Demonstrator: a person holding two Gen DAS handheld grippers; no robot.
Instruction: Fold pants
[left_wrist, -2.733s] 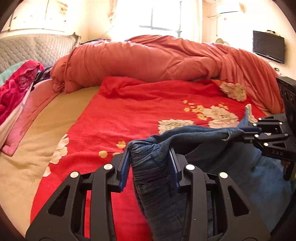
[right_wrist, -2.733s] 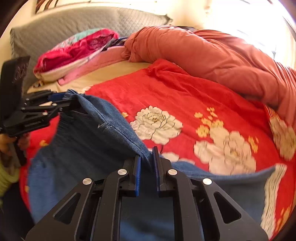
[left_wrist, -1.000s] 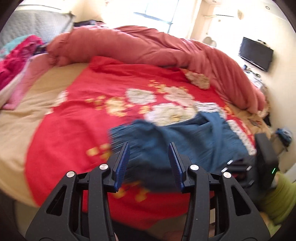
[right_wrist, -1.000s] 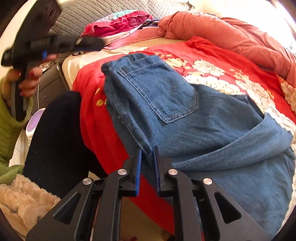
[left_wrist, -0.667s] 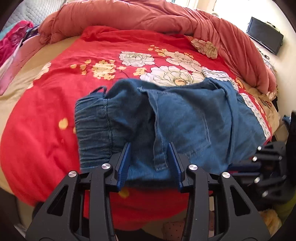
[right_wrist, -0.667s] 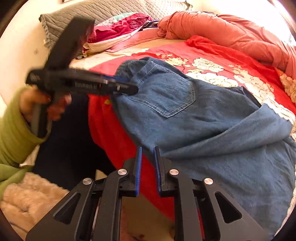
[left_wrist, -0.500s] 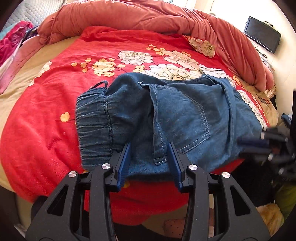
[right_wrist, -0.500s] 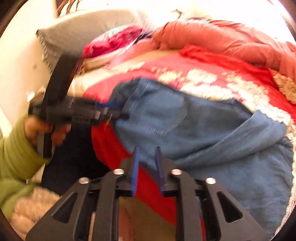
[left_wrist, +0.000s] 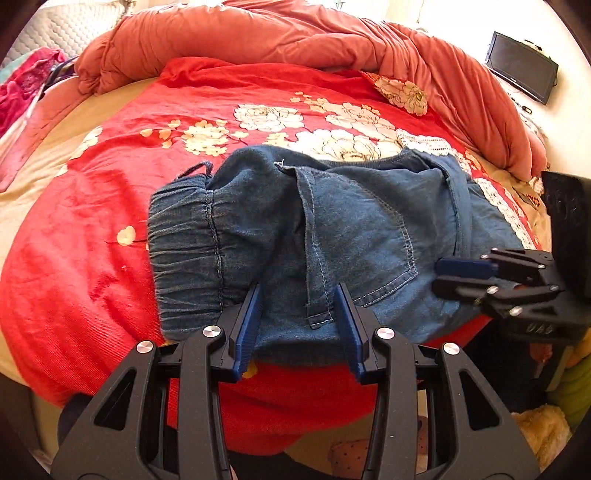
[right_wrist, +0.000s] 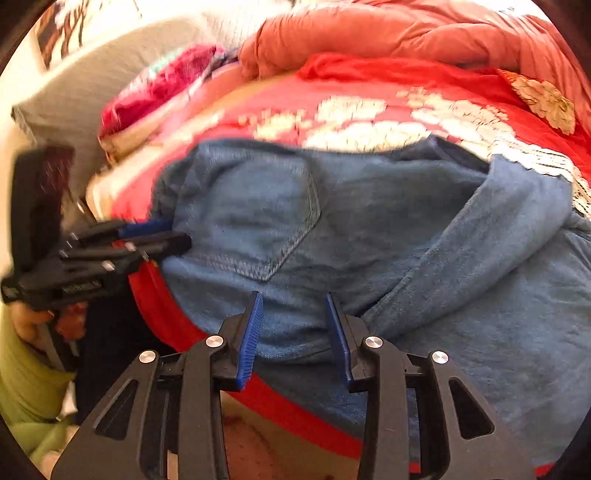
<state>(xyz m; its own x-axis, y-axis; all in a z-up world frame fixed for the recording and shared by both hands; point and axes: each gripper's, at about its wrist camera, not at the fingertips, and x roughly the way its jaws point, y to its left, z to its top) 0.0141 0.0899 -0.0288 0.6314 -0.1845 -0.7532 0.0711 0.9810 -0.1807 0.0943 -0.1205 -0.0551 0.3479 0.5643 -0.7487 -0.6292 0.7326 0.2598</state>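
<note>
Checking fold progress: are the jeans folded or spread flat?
Folded: the jeans lie doubled on the red bedspread, waistband and back pocket up.

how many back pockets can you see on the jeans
1. The pocket lies on top of the folded jeans, near the bed's front edge, right of the elastic waistband. A second pocket may be hidden underneath.

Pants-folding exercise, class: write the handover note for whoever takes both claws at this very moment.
Left claw: open, fingers astride the near edge of the blue denim pants, not gripping.
Right claw: jaws opening, denim between them, not pinched.
Pants: folded over, back pocket up, on the red floral bedspread at the bed's near edge.
Done: first fold laid down.
Left: probably regrip, fold again, smooth.
</note>
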